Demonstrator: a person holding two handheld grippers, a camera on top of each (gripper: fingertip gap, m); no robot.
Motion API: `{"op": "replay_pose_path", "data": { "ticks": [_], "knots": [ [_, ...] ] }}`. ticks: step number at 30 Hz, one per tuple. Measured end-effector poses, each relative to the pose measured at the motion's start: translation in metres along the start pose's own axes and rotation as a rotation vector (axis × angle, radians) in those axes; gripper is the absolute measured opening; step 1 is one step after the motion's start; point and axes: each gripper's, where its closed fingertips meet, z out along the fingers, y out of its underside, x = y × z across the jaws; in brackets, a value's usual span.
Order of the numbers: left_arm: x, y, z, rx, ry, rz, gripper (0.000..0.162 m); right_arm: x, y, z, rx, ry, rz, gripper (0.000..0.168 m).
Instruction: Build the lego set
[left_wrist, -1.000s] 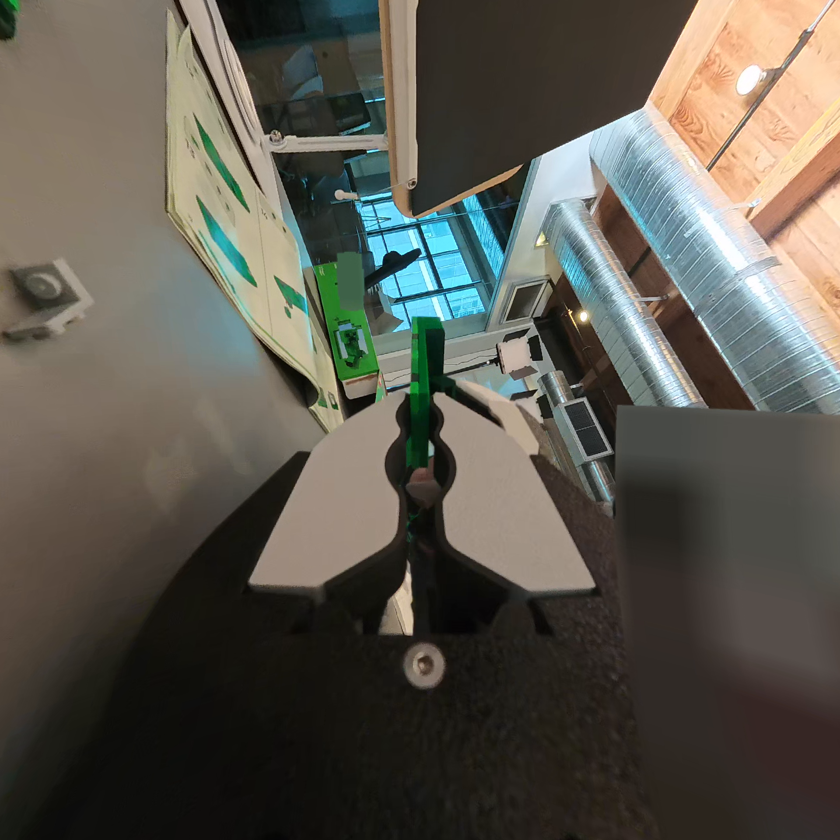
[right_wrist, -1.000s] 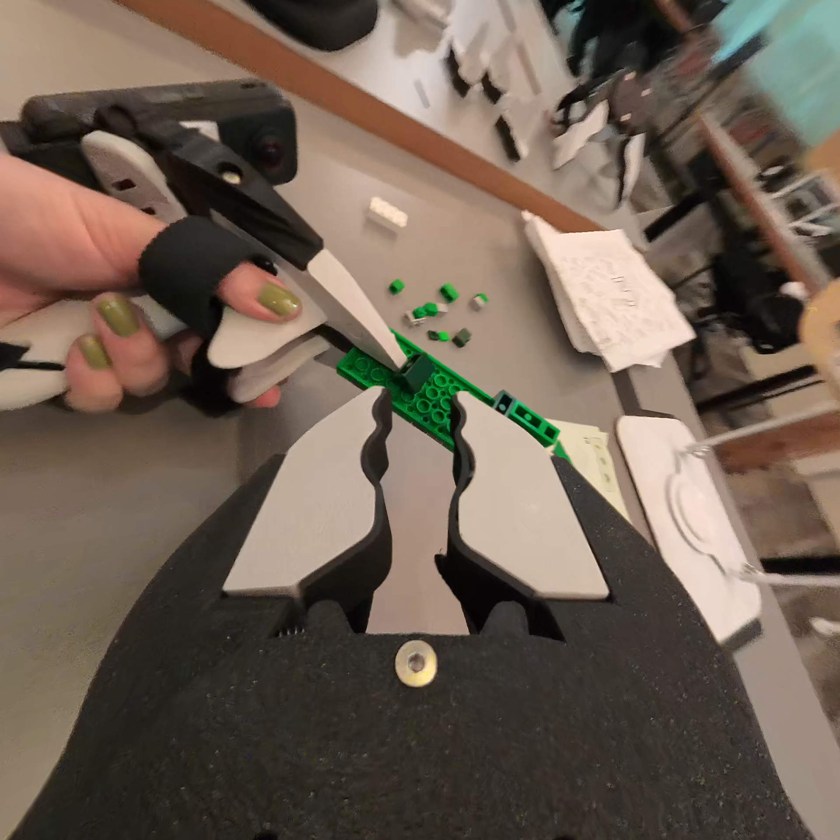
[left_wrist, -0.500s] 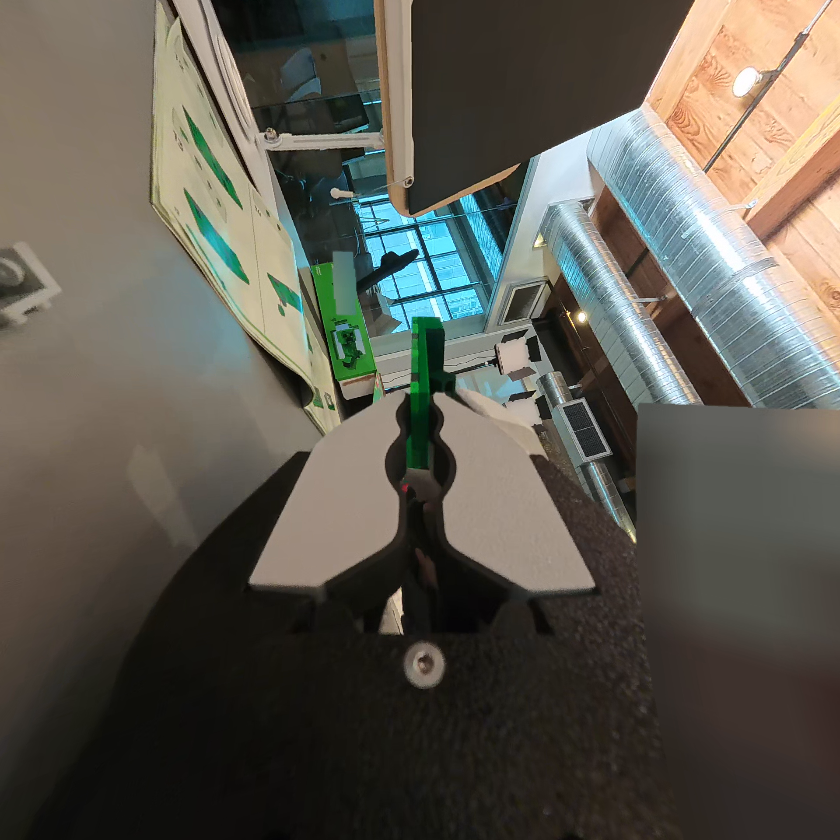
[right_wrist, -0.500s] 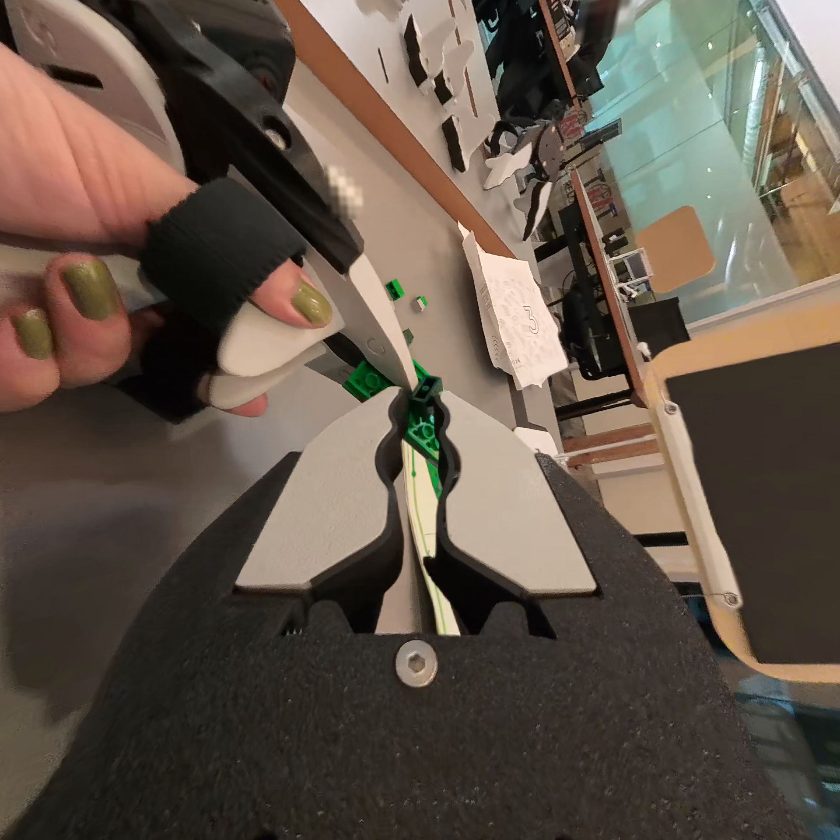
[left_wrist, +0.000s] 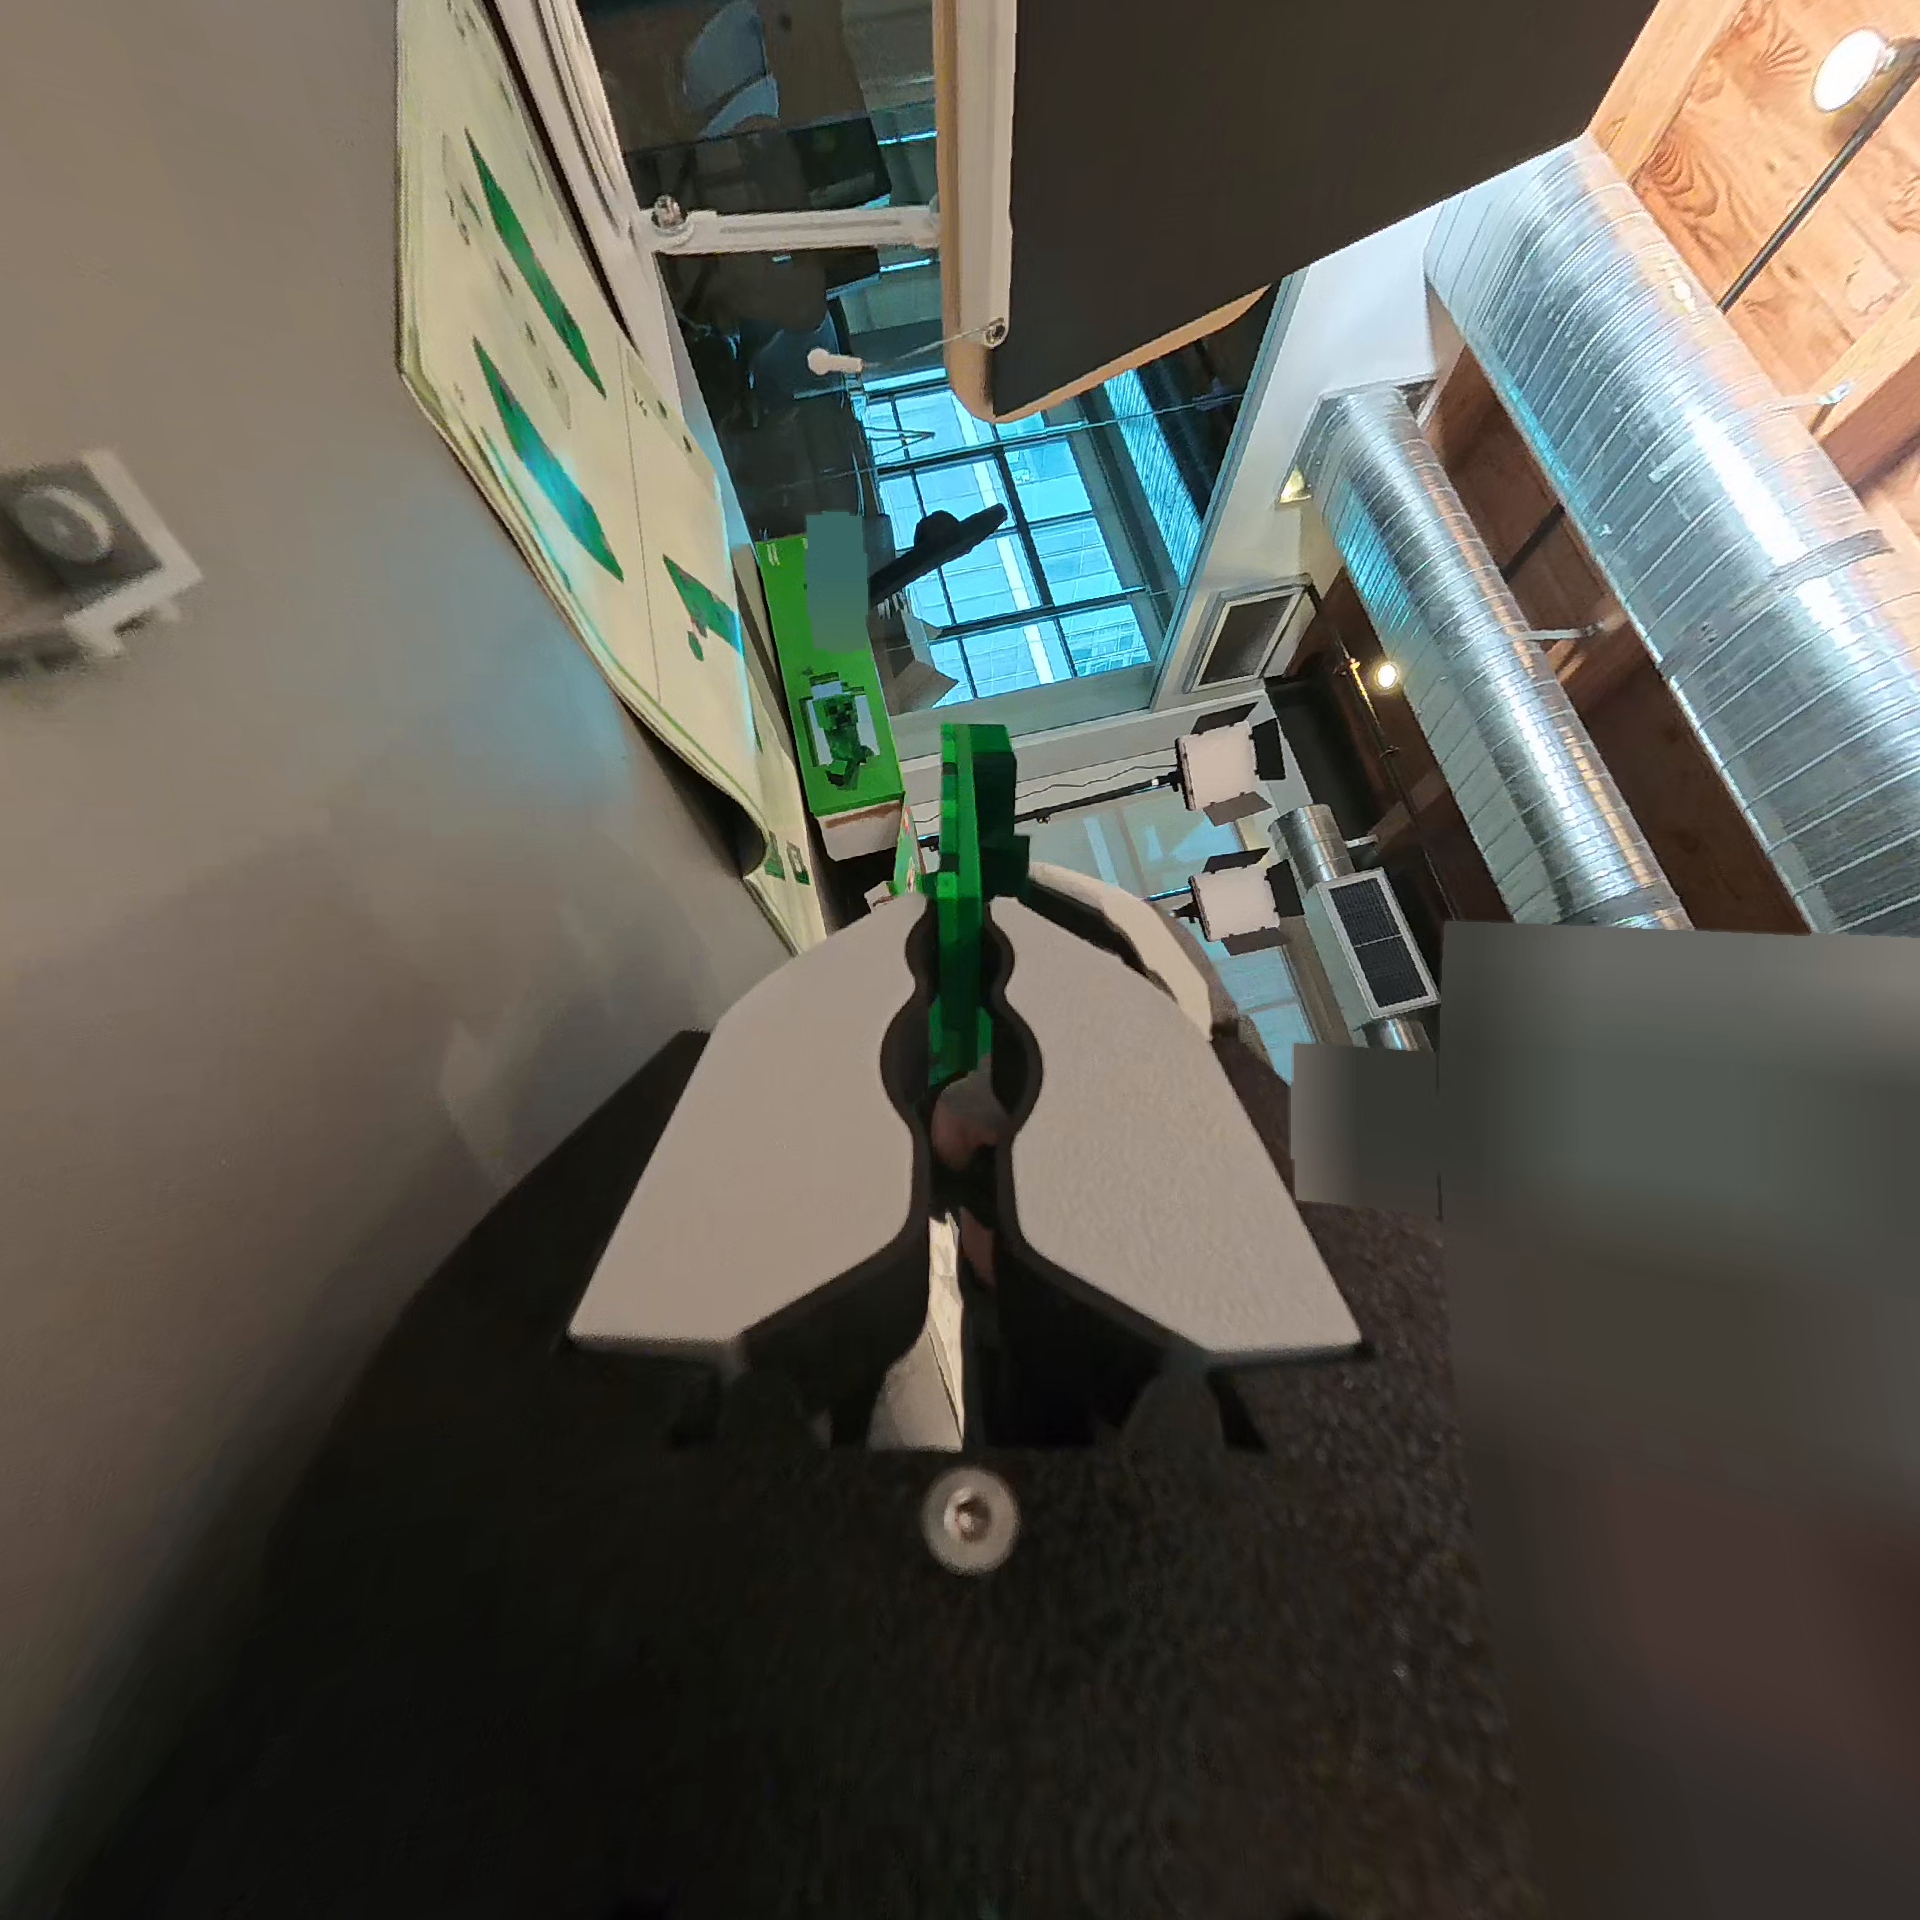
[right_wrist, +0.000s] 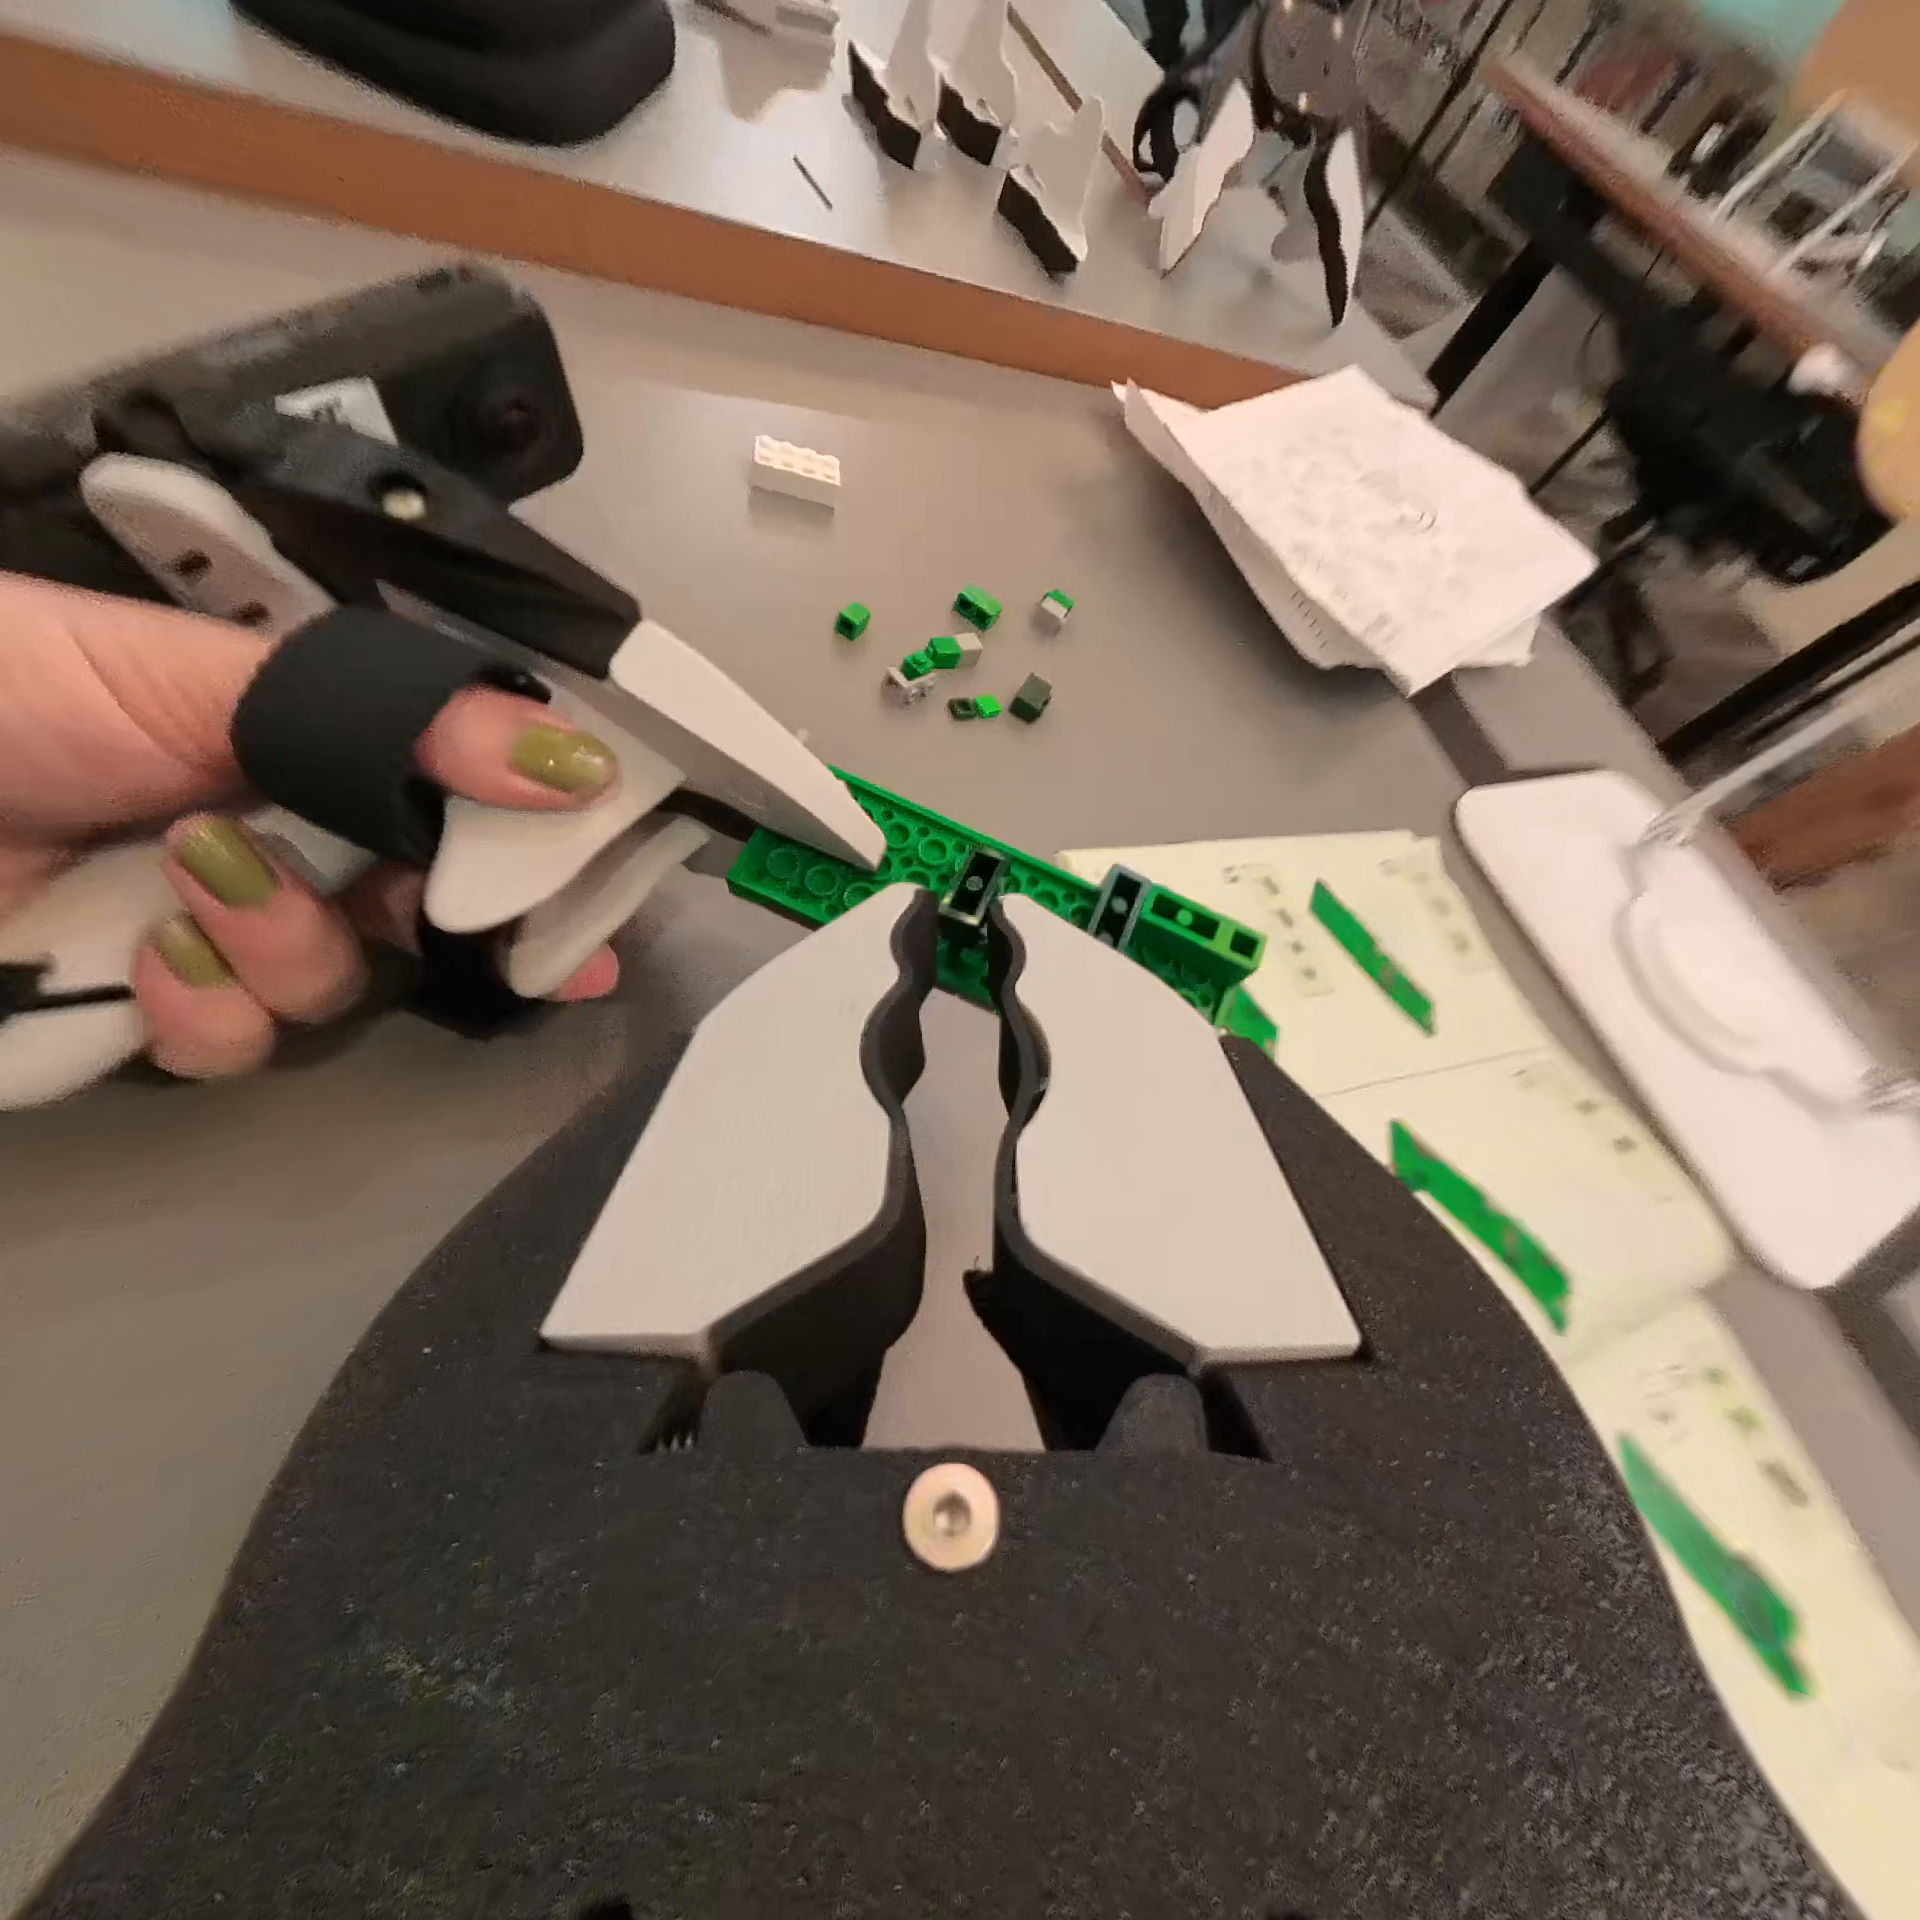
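My left gripper (left_wrist: 961, 920) is shut on a long green lego plate (left_wrist: 971, 831), seen edge-on and held in the air. In the right wrist view the left gripper (right_wrist: 821, 831), in a person's hand, grips the plate (right_wrist: 821, 883) near its left end, studs facing away. My right gripper (right_wrist: 961, 899) has its fingertips closed on the two sides of a small dark green brick (right_wrist: 971, 894) sitting on the plate's underside. A second dark brick (right_wrist: 1122, 904) and a green brick (right_wrist: 1195, 925) sit further right on the plate.
Several small loose green and grey bricks (right_wrist: 966, 655) and a white brick (right_wrist: 795, 473) lie on the grey table. An open instruction booklet (right_wrist: 1455, 1091) lies at right, with white paper bags (right_wrist: 1340, 520) and a white stand base (right_wrist: 1662, 1039). A green box (left_wrist: 831, 707) stands beyond the booklet (left_wrist: 582, 468). Only a small space, under 4 cm, lies between the two pairs of fingers.
My right gripper has narrowed from open to closed around the dark green brick, and its view has swung up and back down. The left gripper keeps holding the plate, almost still.
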Motion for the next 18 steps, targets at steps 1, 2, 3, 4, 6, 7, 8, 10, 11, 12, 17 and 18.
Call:
{"op": "replay_pose_path", "data": {
  "ticks": [1, 2, 3, 4, 6, 7, 8, 10, 11, 12, 17, 18],
  "knots": [
    [0.0, 0.001, 0.0, -0.001, -0.001, -0.001, 0.006, 0.001, 0.001, -0.001, 0.0, -0.011, 0.051, 0.009],
    [-0.001, 0.002, 0.001, -0.003, -0.002, -0.002, 0.006, 0.002, 0.002, -0.002, -0.003, -0.008, 0.083, 0.009],
    [-0.001, 0.002, 0.002, -0.006, -0.005, -0.002, 0.006, 0.003, 0.003, -0.003, -0.006, 0.0, 0.093, 0.009],
    [-0.001, 0.003, 0.002, -0.008, -0.009, 0.001, 0.006, 0.004, 0.004, -0.004, -0.014, 0.011, 0.092, 0.009],
    [-0.002, 0.005, 0.004, -0.015, -0.018, 0.007, 0.006, 0.003, 0.006, -0.004, -0.032, 0.029, 0.082, 0.009],
    [-0.003, 0.005, 0.004, -0.017, -0.022, 0.009, 0.006, 0.004, 0.007, -0.003, -0.044, 0.04, 0.079, 0.009],
    [-0.004, 0.006, 0.004, -0.019, -0.025, 0.012, 0.006, 0.004, 0.008, -0.003, -0.059, 0.052, 0.077, 0.009],
    [-0.004, 0.007, 0.005, -0.02, -0.033, 0.02, 0.006, 0.005, 0.009, -0.003, -0.087, 0.065, 0.086, 0.009],
    [-0.005, 0.007, 0.005, -0.021, -0.037, 0.025, 0.006, 0.005, 0.01, -0.003, -0.102, 0.071, 0.093, 0.009],
    [-0.005, 0.007, 0.005, -0.022, -0.04, 0.029, 0.006, 0.007, 0.011, -0.003, -0.119, 0.08, 0.098, 0.009],
    [-0.006, 0.01, 0.006, -0.027, -0.048, 0.033, 0.006, 0.009, 0.017, -0.005, -0.189, 0.08, 0.146, 0.009],
    [-0.007, 0.01, 0.007, -0.028, -0.047, 0.031, 0.005, 0.009, 0.018, -0.006, -0.195, 0.075, 0.155, 0.009]
  ]
}}
